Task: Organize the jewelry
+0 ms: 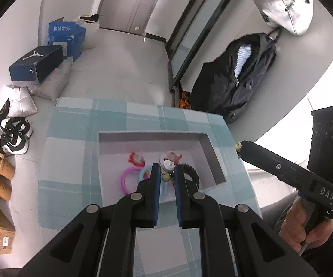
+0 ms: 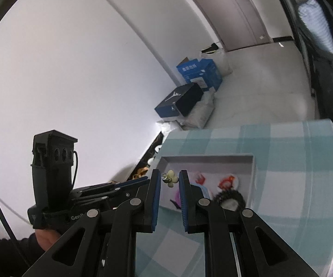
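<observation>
Table: a small table (image 1: pixel 69 143) with a blue and white check cloth stands in a room.
Box: a shallow white box (image 1: pixel 152 136) sits open on the cloth, with low walls all round.
In the box, rings: a pink ring (image 1: pixel 123 181) and a light blue ring (image 1: pixel 143 173) lie side by side near the front wall.
In the box, red and white bits: two small red and white pieces (image 1: pixel 136 158) lie further back, close to each other.
In the box, black thing: a black bumpy round thing (image 1: pixel 190 172) lies at the right side of the box; in the right wrist view it shows as a fuzzy dark ring (image 2: pixel 230 196).
Left gripper: the left gripper (image 1: pixel 167 175) is clenched on a little charm (image 1: pixel 167 172) with a silver round top and a pale body. It is up above the box, over the rings.
Right gripper: the right gripper (image 2: pixel 169 179) is clenched on a small cream flower charm (image 2: pixel 171 178) with a metal loop. It is above the near left corner of the box.
Hand: a hand (image 1: pixel 305 226) holds the handle of the right gripper.
Floor: shoes (image 1: pixel 13 138) and cardboard boxes (image 1: pixel 37 65) sit by the wall.
</observation>
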`<state>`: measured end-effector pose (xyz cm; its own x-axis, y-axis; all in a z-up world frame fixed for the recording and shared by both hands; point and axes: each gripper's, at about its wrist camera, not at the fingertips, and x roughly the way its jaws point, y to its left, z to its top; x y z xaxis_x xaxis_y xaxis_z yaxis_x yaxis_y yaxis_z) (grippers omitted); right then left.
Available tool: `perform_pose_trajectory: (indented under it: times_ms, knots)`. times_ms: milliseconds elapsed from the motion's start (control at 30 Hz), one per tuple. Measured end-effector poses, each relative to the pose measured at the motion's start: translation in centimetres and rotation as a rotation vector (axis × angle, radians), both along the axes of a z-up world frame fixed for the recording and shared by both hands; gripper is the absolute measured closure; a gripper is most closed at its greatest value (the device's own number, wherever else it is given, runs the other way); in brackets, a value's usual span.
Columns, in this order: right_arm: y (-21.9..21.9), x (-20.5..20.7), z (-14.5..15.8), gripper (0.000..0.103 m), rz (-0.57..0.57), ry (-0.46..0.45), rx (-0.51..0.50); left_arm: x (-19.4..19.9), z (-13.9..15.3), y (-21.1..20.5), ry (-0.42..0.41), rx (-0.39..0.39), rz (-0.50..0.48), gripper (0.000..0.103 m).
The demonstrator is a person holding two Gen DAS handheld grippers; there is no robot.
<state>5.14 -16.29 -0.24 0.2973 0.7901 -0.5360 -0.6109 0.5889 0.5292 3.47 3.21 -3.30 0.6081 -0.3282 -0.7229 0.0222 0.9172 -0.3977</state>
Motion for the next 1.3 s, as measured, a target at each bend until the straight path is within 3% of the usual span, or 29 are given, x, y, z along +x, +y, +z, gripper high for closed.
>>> perform_pose_trajectory:
  times_ms: [433,733,1200,1233,1300]
  knots:
    - [2.8,3.9,0.9,0.088,0.077,-0.043,-0.111,2.7,0.0,0.8,0.018,-0.02,0.001,0.096]
    - [2.5,5.5,-1.6,0.088,0.063,0.048,-0.107,4.1,-0.8,0.3,0.059,-0.017,-0.025,0.096]
    - [3.3,6.2,-4.3,0.086,0.066,0.122,-0.187,5.0,-3.6,0.5,0.161,-0.038,-0.007,0.095]
    - [3.3,6.1,-4.3,0.083,0.068,0.122,-0.189,5.1,-3.5,0.6,0.175,-0.043,0.0,0.092]
    - [3.4,5.8,-4.5,0.068,0.058,0.119,-0.209,5.0,-3.4,0.7,0.179,-0.07,-0.001,0.072]
